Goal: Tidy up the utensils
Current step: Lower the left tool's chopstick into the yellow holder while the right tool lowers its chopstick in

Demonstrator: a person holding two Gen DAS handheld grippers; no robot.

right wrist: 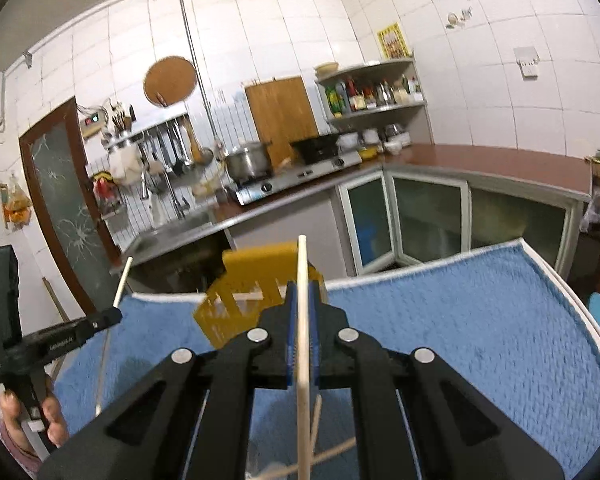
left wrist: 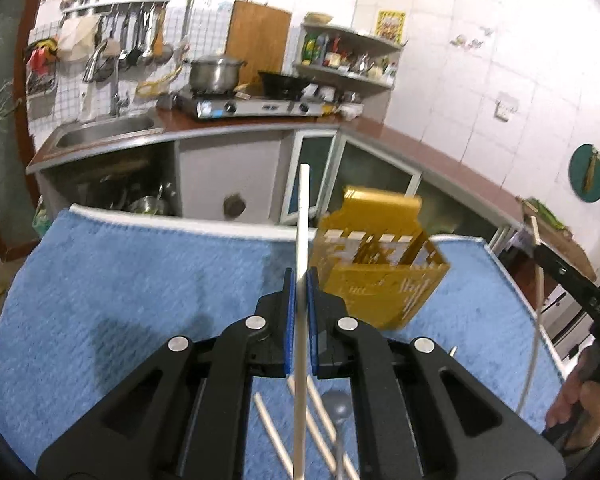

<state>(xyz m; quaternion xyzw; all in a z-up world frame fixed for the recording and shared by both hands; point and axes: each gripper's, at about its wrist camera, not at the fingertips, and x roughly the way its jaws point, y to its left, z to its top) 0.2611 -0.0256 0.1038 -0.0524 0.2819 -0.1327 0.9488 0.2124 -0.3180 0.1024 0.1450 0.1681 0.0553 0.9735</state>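
Observation:
A yellow slotted utensil holder (left wrist: 382, 256) stands on a blue towel (left wrist: 140, 280), just right of and beyond my left gripper (left wrist: 299, 280). The left gripper is shut on a white chopstick (left wrist: 302, 220) held upright. Several loose chopsticks (left wrist: 272, 432) and a spoon (left wrist: 338, 408) lie on the towel under it. My right gripper (right wrist: 303, 292) is shut on a pale chopstick (right wrist: 302, 280), also upright, with the holder (right wrist: 244, 292) just beyond and left of it. The left gripper (right wrist: 112, 312) with its chopstick shows at the left of the right wrist view.
The towel (right wrist: 480, 320) covers a table with a white edge. Beyond it stand a kitchen counter (left wrist: 440, 160) with a sink (left wrist: 104, 130), a stove (left wrist: 256, 106) and a pot (left wrist: 214, 72). More chopsticks (right wrist: 324, 456) lie under the right gripper.

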